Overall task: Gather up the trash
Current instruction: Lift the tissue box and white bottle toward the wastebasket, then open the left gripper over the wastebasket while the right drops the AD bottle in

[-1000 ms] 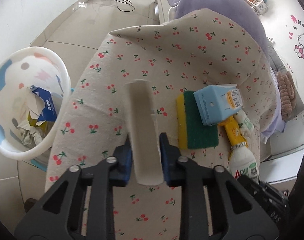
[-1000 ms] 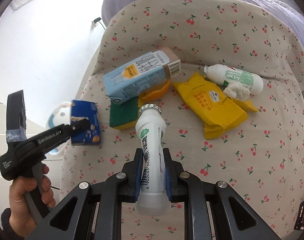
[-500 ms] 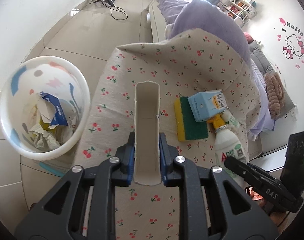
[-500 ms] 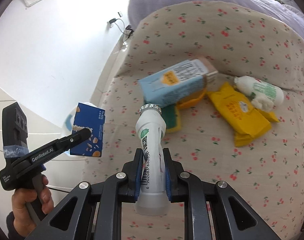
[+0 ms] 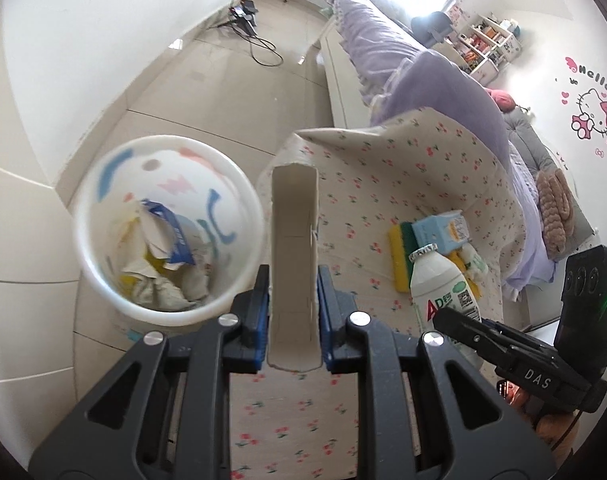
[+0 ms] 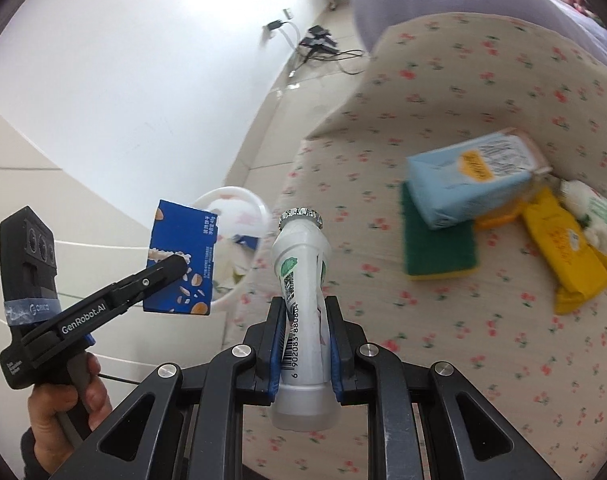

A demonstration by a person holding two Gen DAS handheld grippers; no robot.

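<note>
Carrying step: the white wastebasket (image 5: 103, 216), part-full on the floor at ten o'clock, awaits. The left gripper (image 5: 293, 316) clamps a blue snack carton (image 6: 183, 264); the right gripper (image 6: 305, 344) clamps a white drink bottle (image 6: 303, 280). Next, I judge: centre each over the rim, then release.

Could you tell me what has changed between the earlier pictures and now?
Both grippers have carried their loads off the cherry-print cloth toward the white bin, which now sits nearer in both views. Nothing was taken or released: the left gripper stays shut on the blue box, the right gripper on the white bottle. The carton, sponge and yellow packet lie unmoved.
</note>
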